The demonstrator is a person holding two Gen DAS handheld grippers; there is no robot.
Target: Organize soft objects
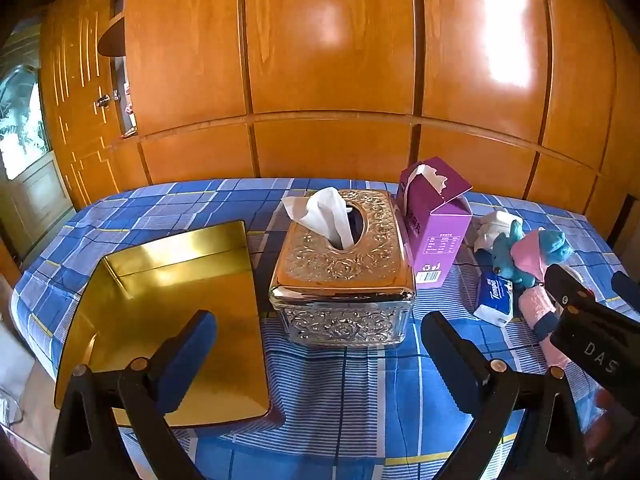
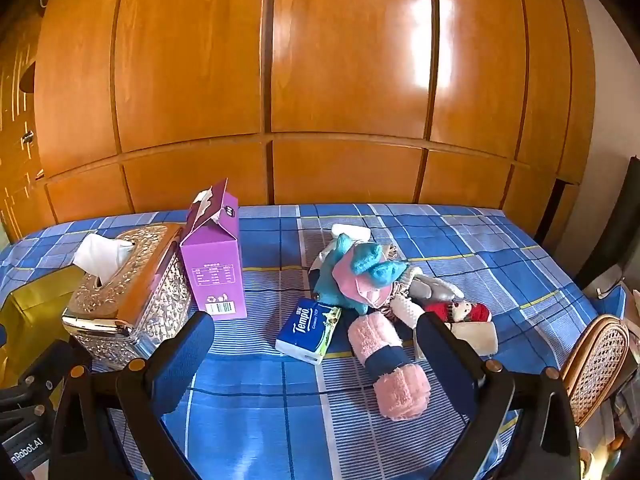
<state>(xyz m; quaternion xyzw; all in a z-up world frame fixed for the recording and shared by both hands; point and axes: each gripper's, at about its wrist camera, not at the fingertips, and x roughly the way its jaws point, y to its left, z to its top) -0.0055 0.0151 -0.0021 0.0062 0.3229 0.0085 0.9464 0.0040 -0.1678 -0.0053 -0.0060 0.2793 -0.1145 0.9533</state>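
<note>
Both grippers hang over a table spread with a blue checked cloth [image 2: 260,400], in front of a glossy wooden panelled wall [image 2: 340,60]. The left gripper [image 1: 320,356] stands with its jaws spread wide and nothing between them; below it lie a shiny gold rectangular tray [image 1: 168,312] and an embossed silver metal tissue box [image 1: 344,276] with a white tissue sticking up. Just beside the box stands a torn-open purple carton [image 2: 214,264]. The right gripper [image 2: 316,354] is likewise fully open and empty. Ahead of it lies the soft pile: a blue-and-pink plush toy [image 2: 360,276], a rolled pink towel with a dark band [image 2: 388,368], a small blue-and-white tissue packet [image 2: 308,330], a red-capped doll [image 2: 460,310] and a cream roll [image 2: 476,334].
</note>
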